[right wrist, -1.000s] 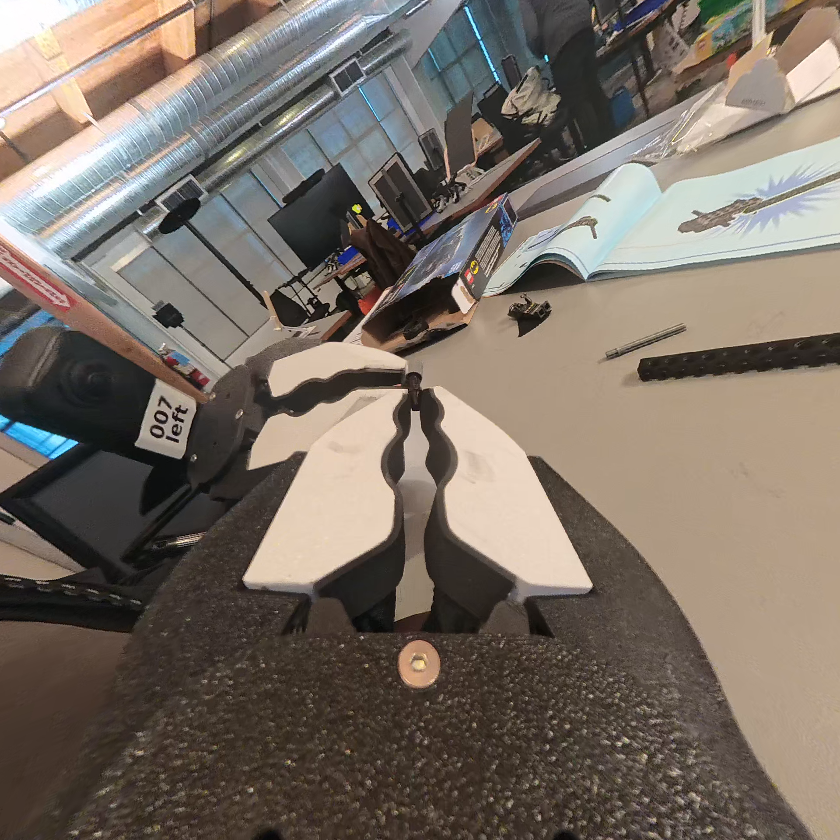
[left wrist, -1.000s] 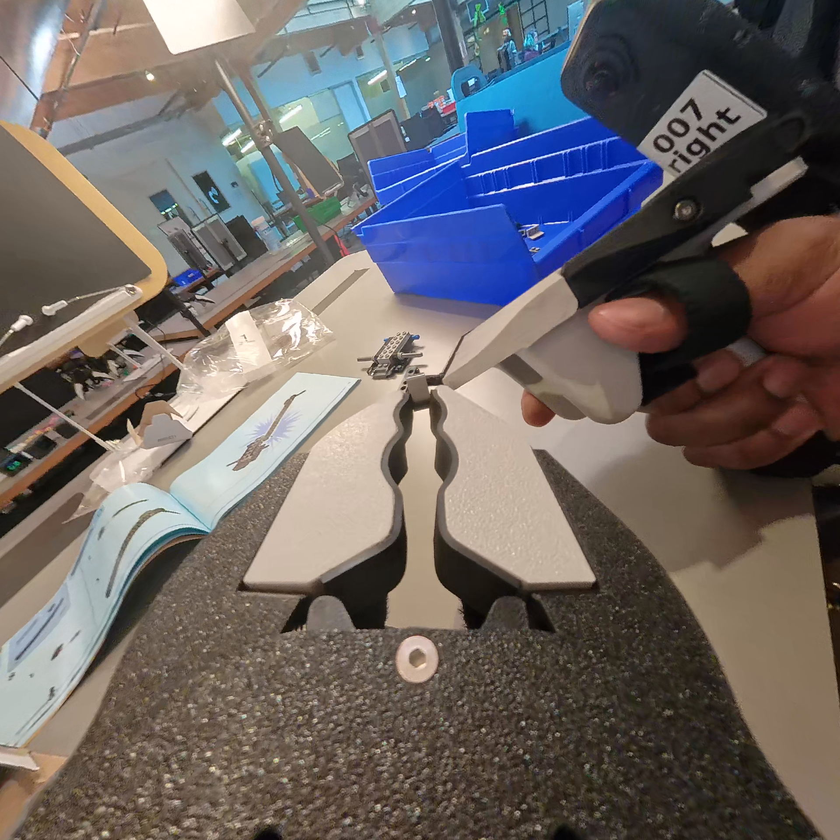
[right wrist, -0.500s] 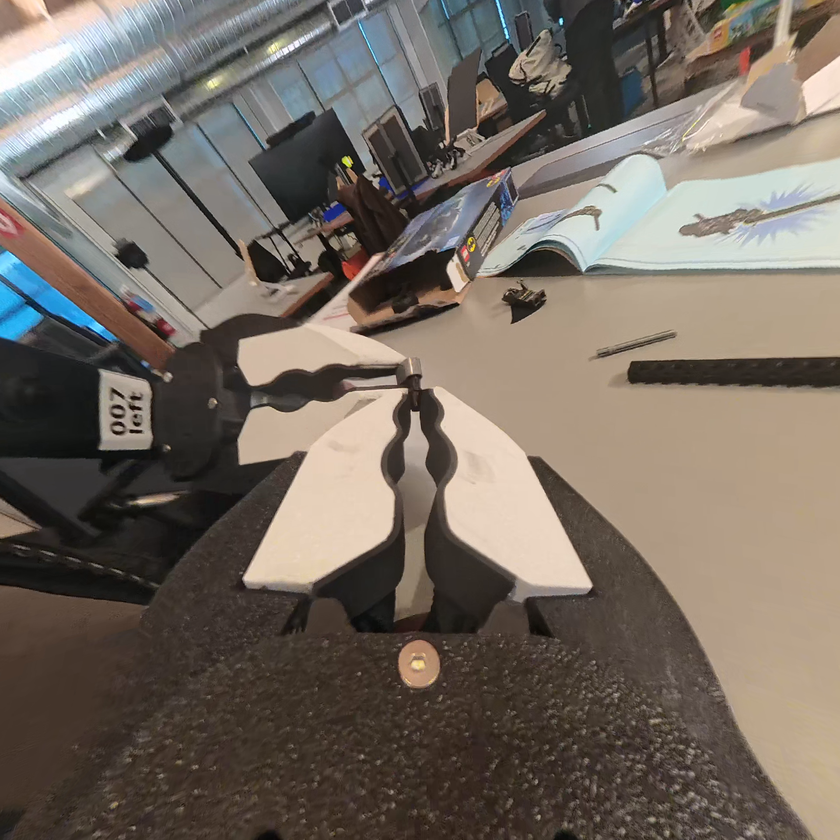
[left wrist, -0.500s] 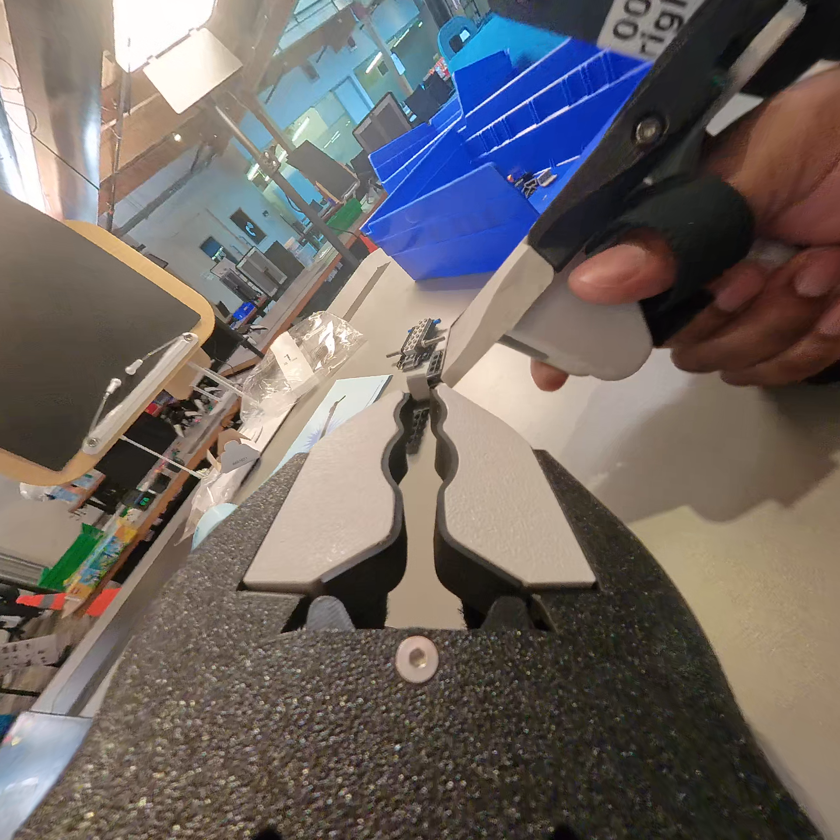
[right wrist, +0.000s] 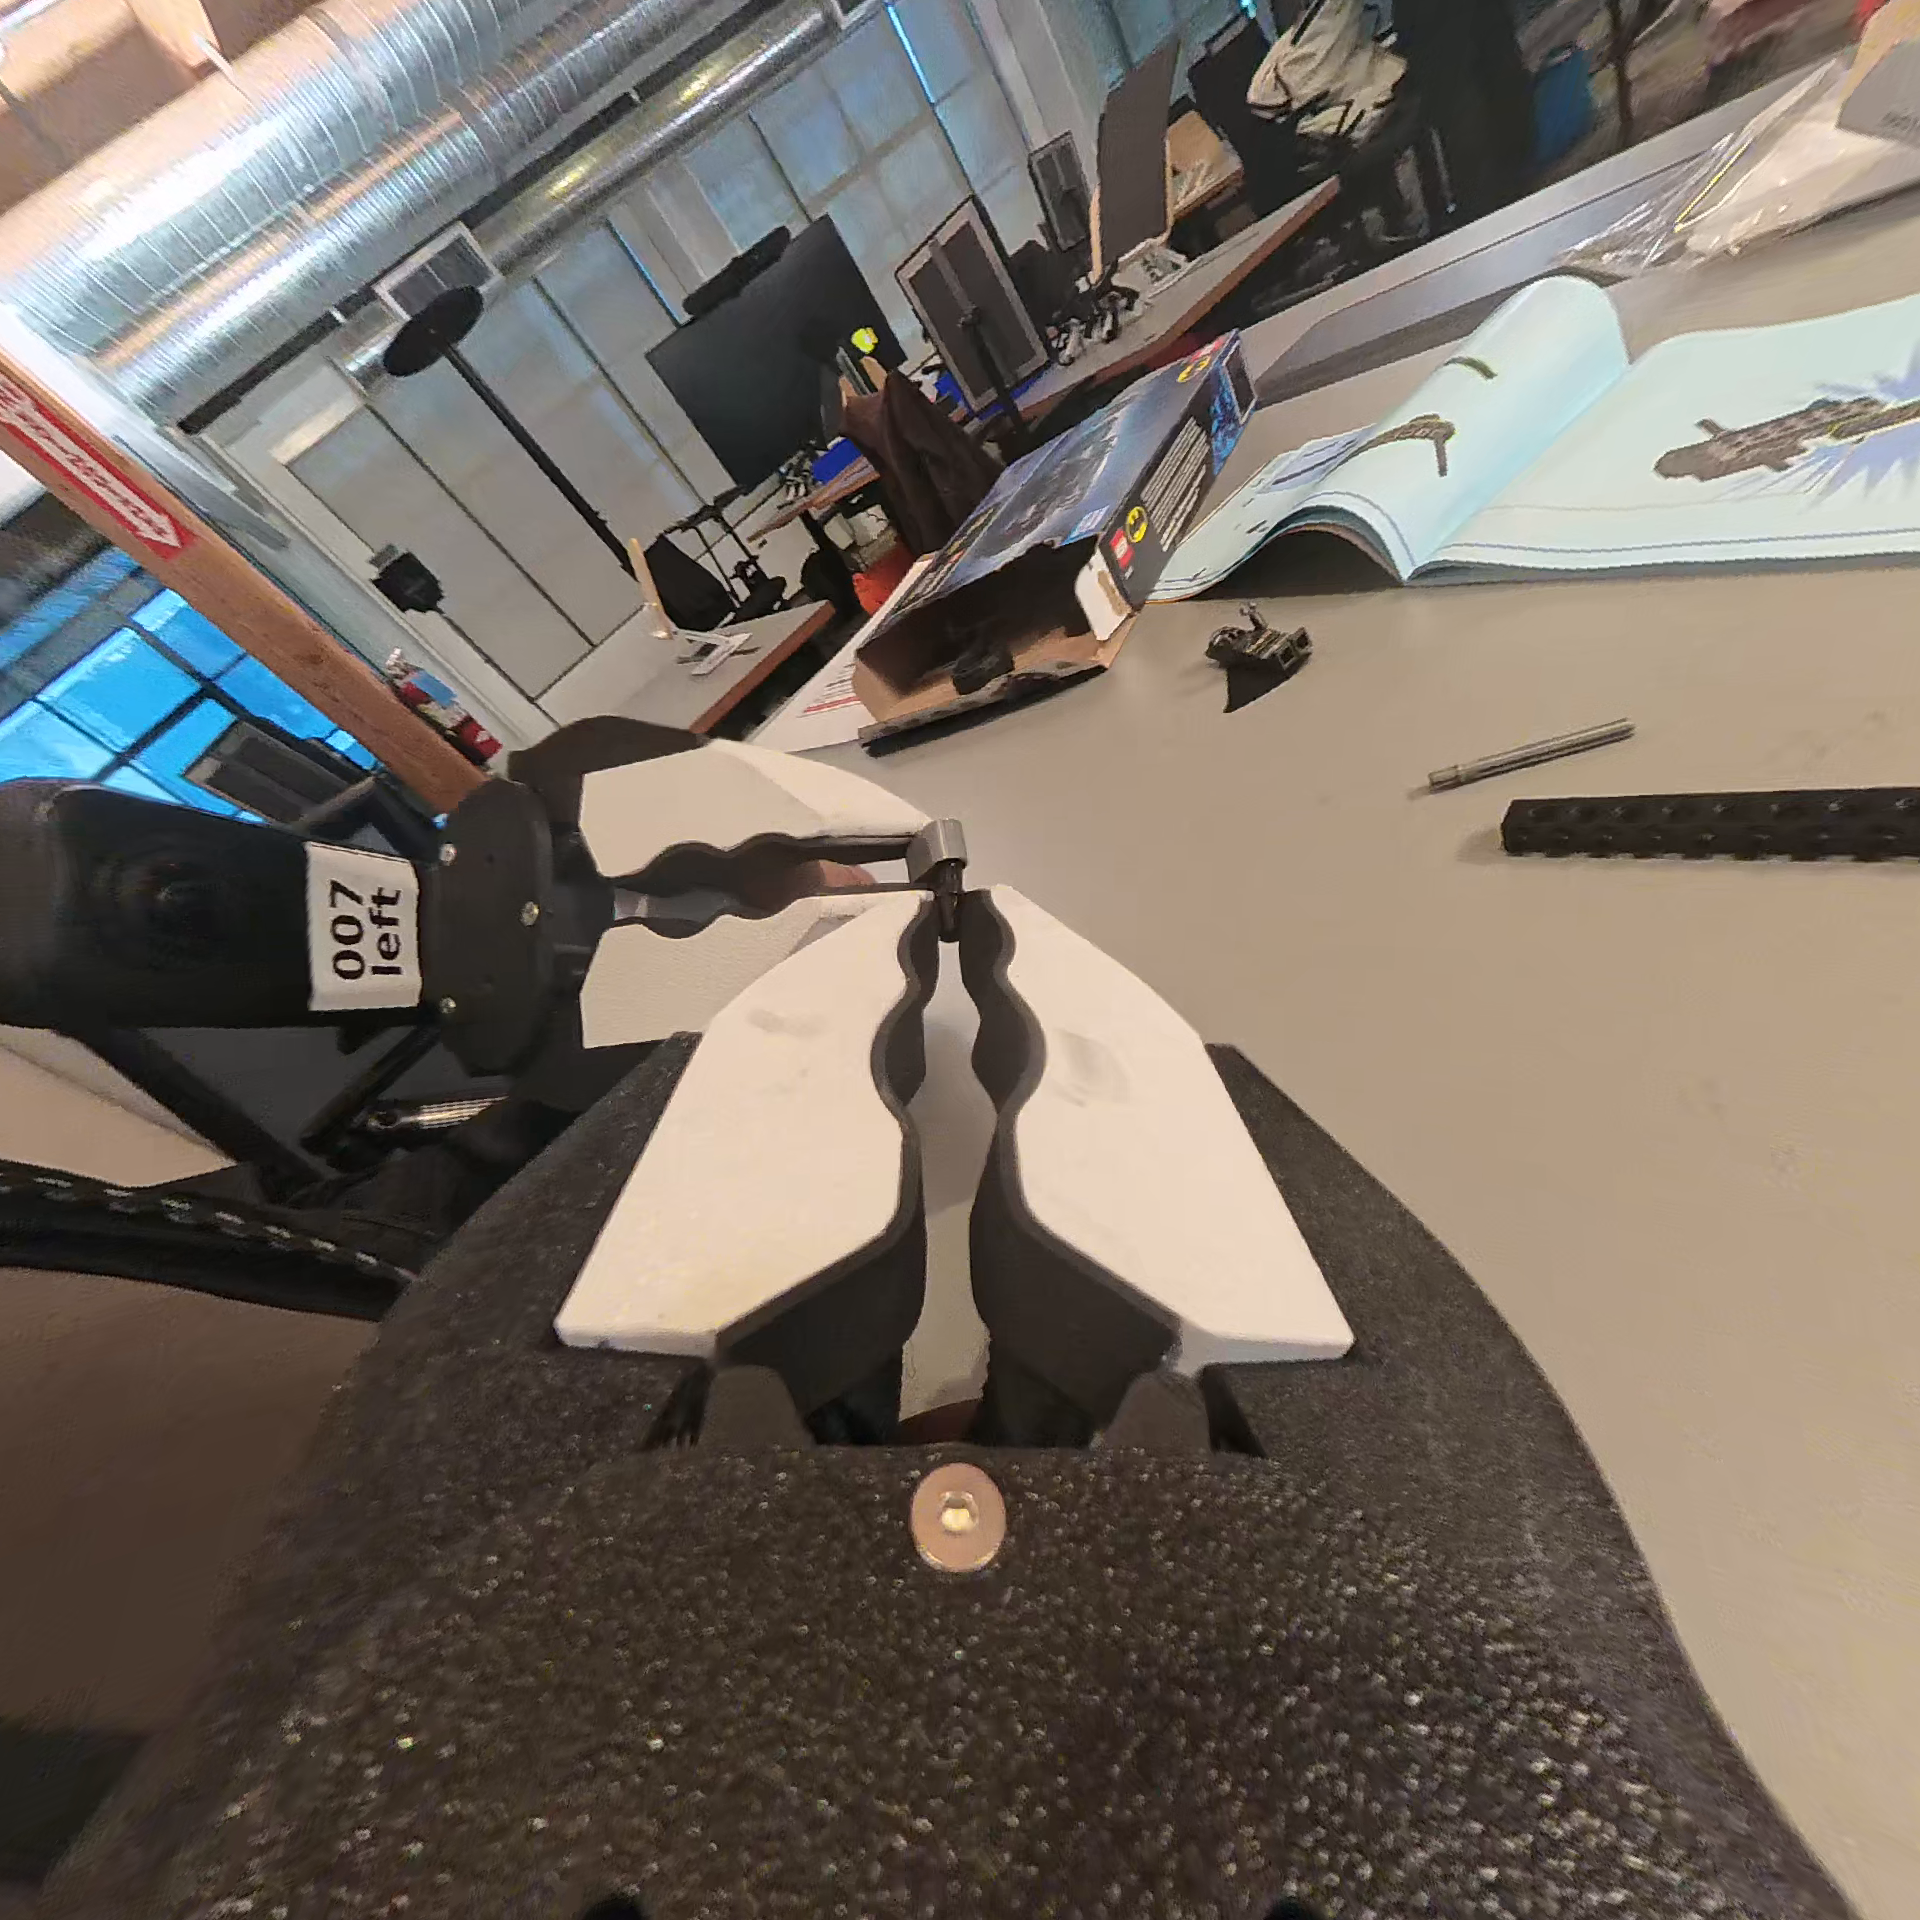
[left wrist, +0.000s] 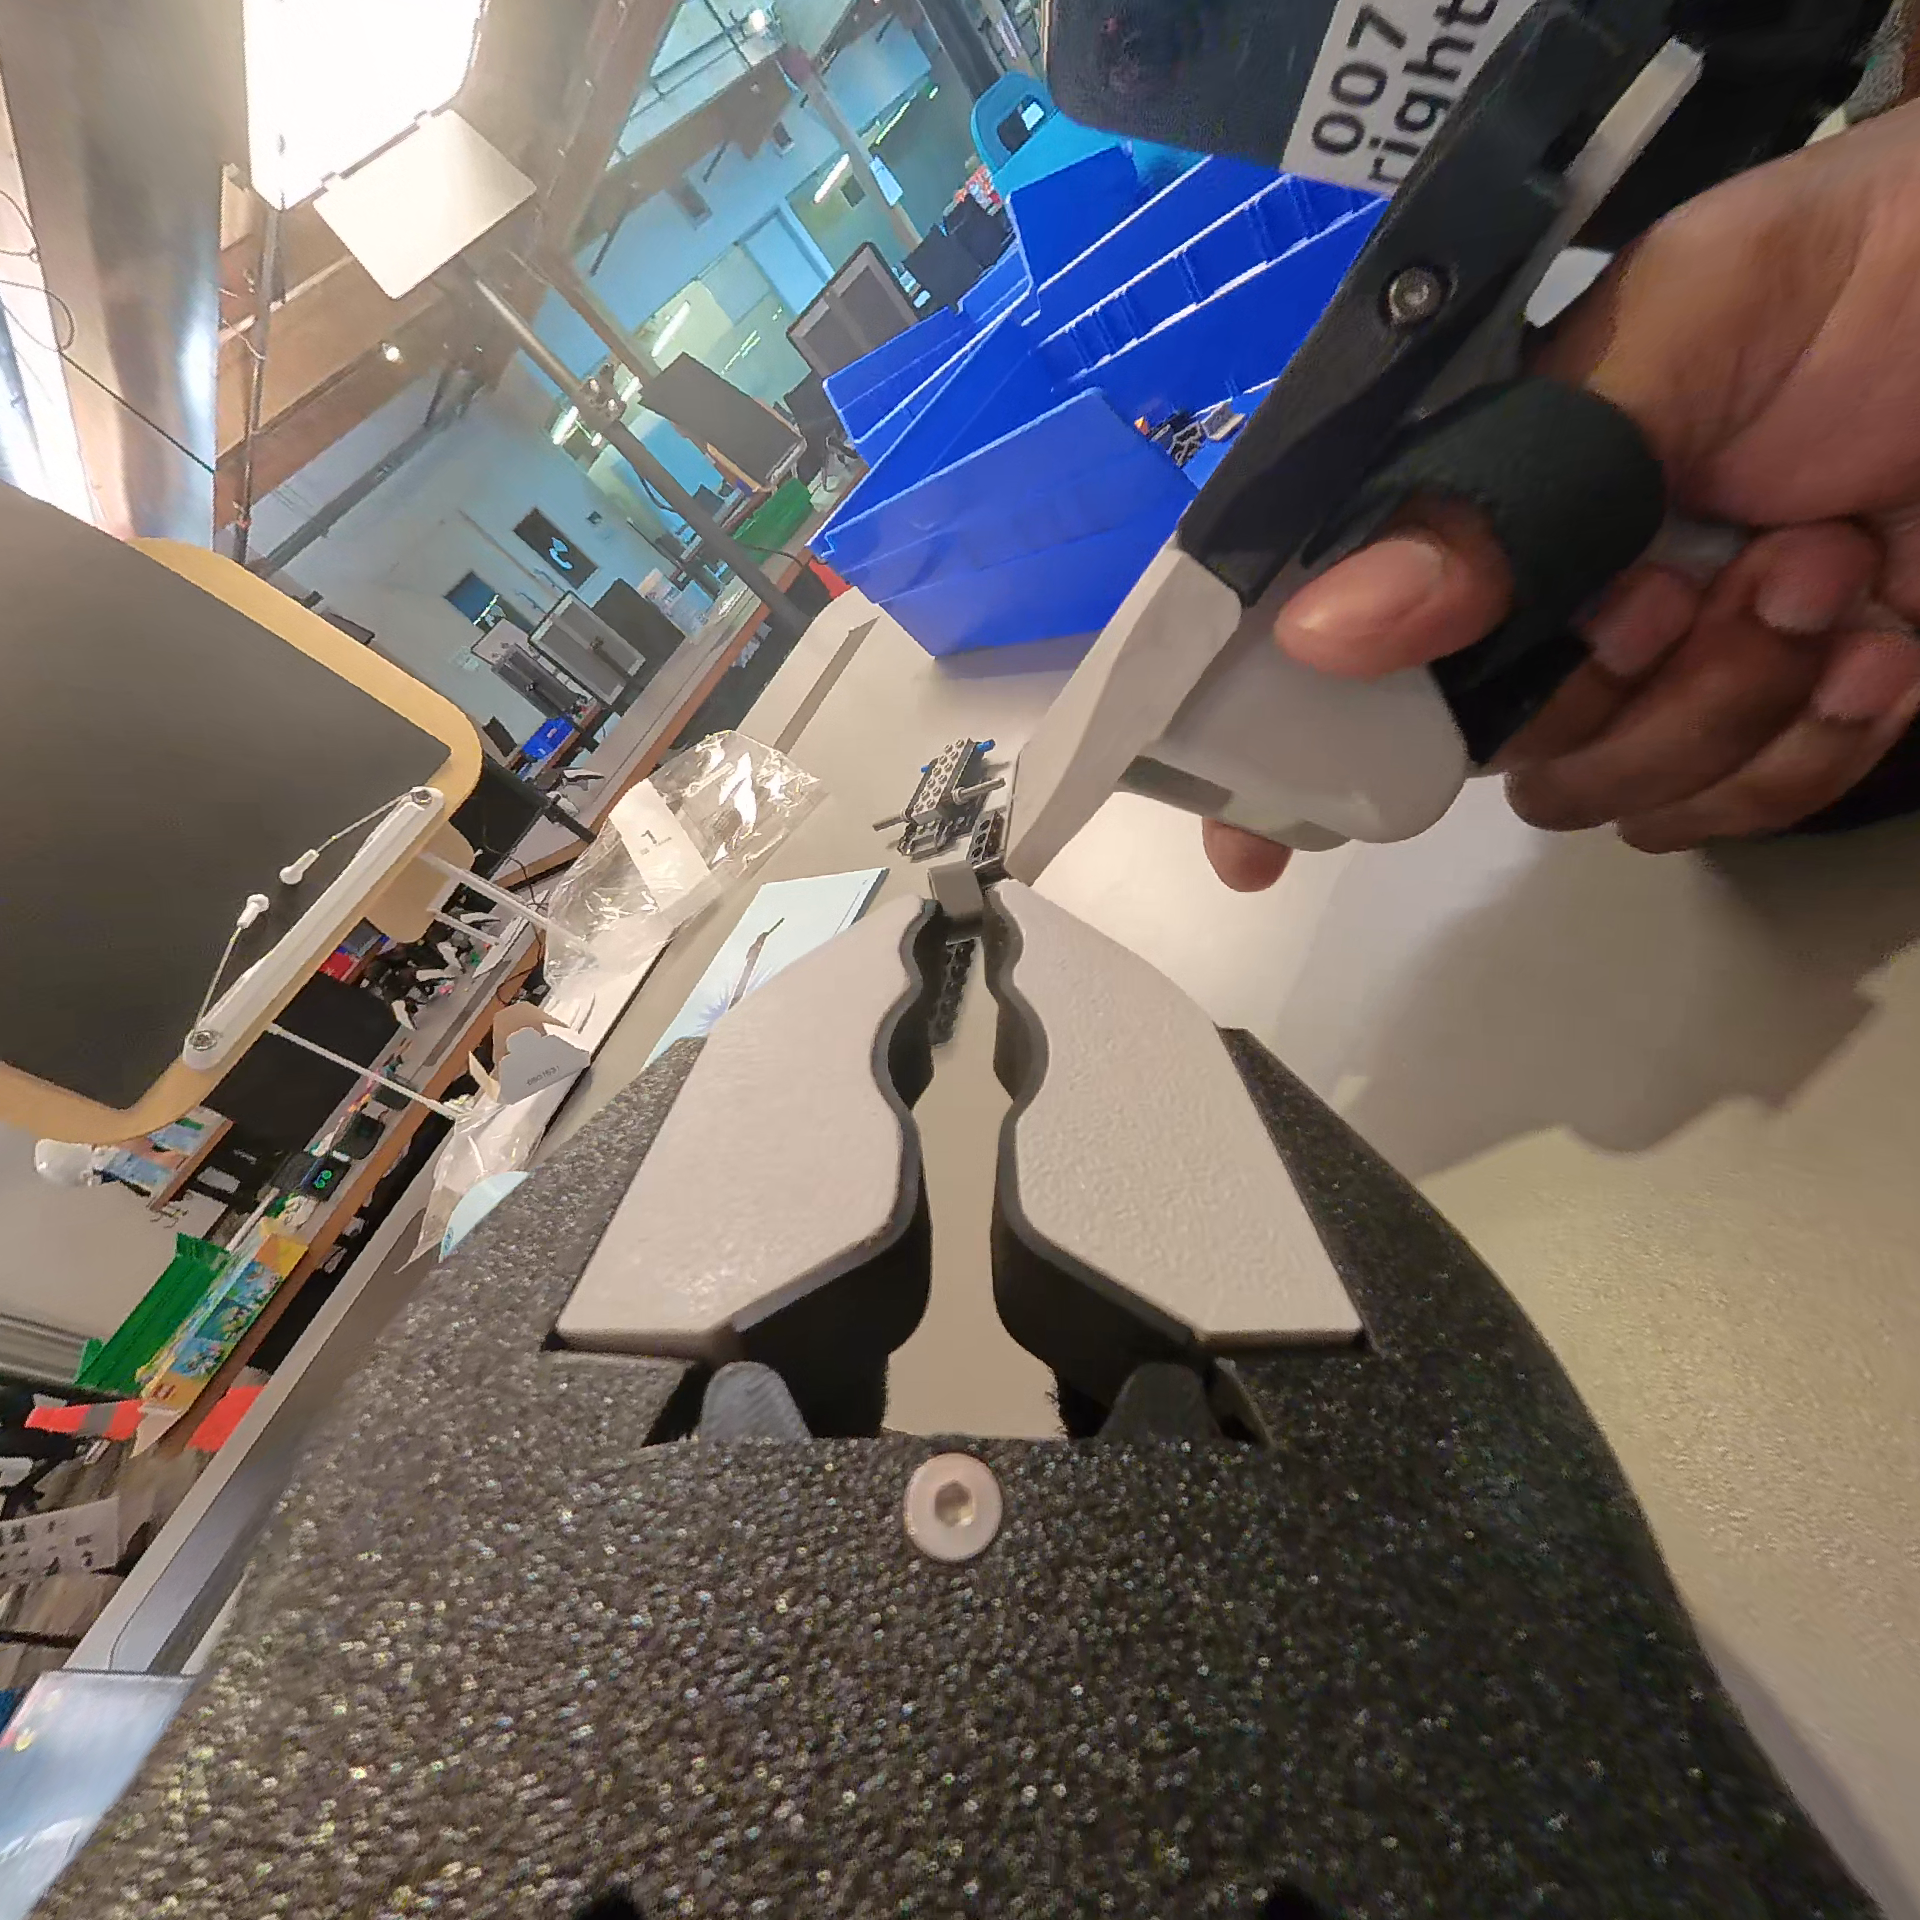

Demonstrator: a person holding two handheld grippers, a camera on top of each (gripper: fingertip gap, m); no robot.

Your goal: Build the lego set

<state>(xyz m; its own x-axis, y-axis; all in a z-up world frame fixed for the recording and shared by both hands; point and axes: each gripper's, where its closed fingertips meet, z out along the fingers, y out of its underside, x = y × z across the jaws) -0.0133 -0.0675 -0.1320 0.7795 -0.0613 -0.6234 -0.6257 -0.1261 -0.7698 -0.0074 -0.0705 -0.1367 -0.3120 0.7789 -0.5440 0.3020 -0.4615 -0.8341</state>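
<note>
Above the grey bench [right wrist: 1558,1143], the left claw [left wrist: 961,914] grips a small grey connector piece [left wrist: 954,891] while the right claw [right wrist: 948,914] pinches a black pin [right wrist: 945,912] touching it; keeping both aligned and steady looks essential.

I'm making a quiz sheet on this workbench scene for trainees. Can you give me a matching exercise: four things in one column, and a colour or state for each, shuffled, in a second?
Things:
1. storage bins
2. long studded beam
3. instruction booklet
4. cardboard box

States:
A. lying open on the table, pale blue pages
B. blue, stacked at the far edge of the table
C. black, lying flat on the table
D. on its side with an end flap torn open

Pairs: 1-B, 2-C, 3-A, 4-D
</note>
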